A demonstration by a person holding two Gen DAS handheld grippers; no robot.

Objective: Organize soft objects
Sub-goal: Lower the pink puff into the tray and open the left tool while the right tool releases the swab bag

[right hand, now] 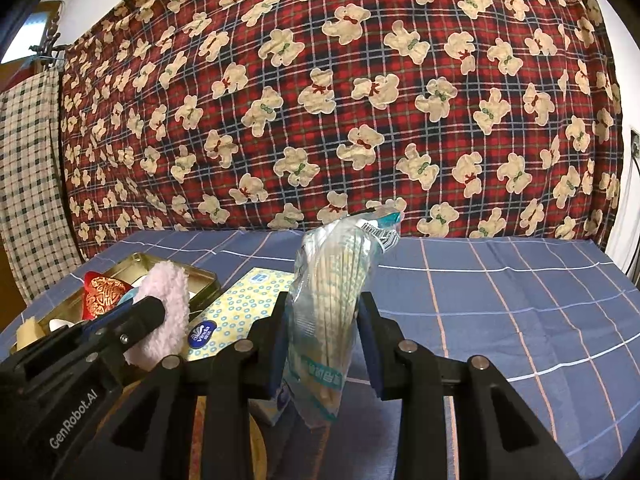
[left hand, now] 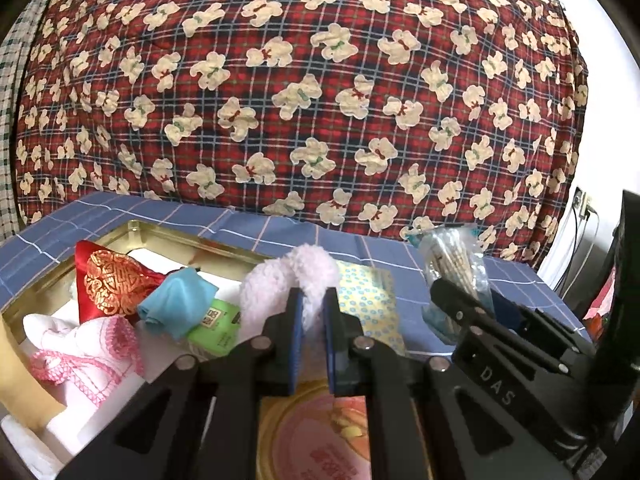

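Observation:
My left gripper is shut on a fluffy pale pink cloth, held just right of a gold tin box. The box holds a red embroidered pouch, a blue cloth, a green tissue pack and a white-pink knitted cloth. My right gripper is shut on a clear bag of cotton swabs, held upright above the blue checked sheet. The pink cloth and left gripper also show in the right wrist view.
A yellow dotted tissue pack lies on the sheet between box and right gripper. A round printed lid lies under my left gripper. A red plaid bear-print quilt hangs behind. Dark equipment stands at the right.

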